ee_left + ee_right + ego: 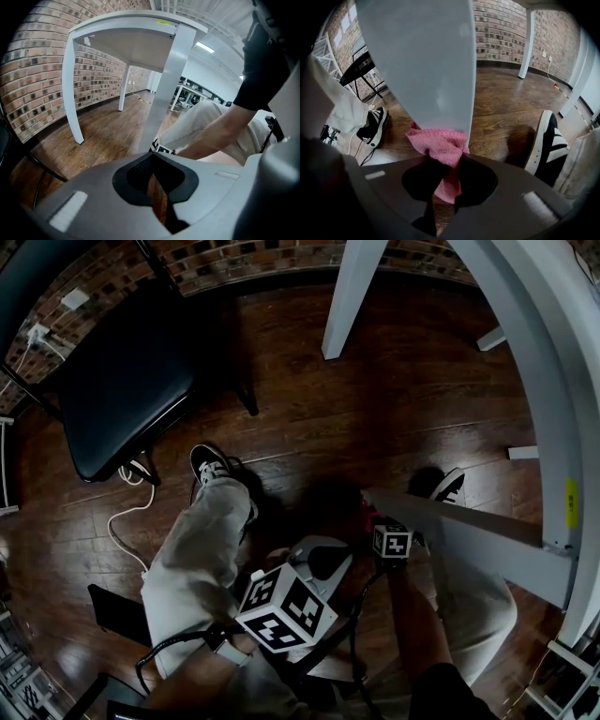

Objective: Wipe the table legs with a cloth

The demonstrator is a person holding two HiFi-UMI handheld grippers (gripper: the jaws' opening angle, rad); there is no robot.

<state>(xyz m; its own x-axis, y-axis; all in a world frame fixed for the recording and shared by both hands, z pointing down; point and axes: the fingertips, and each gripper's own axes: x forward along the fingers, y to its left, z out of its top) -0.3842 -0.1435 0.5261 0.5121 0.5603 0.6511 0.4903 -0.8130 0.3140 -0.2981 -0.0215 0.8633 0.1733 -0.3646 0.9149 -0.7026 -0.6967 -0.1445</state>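
While clenched on a crumpled pink terry cloth [439, 146], presses its bunched top edge against the broad, slanted white table leg [422, 65] lying dead ahead of the right gripper [445, 161]. Touching, not merely near. Runs long-axis up and away from those jaws toward the tabletop, so likely calls for a stroke along that slant rather than across it. Sits far nearer the leg than the left gripper [157, 180], drawn together on nothing, held low over the thigh with the leg well ahead.
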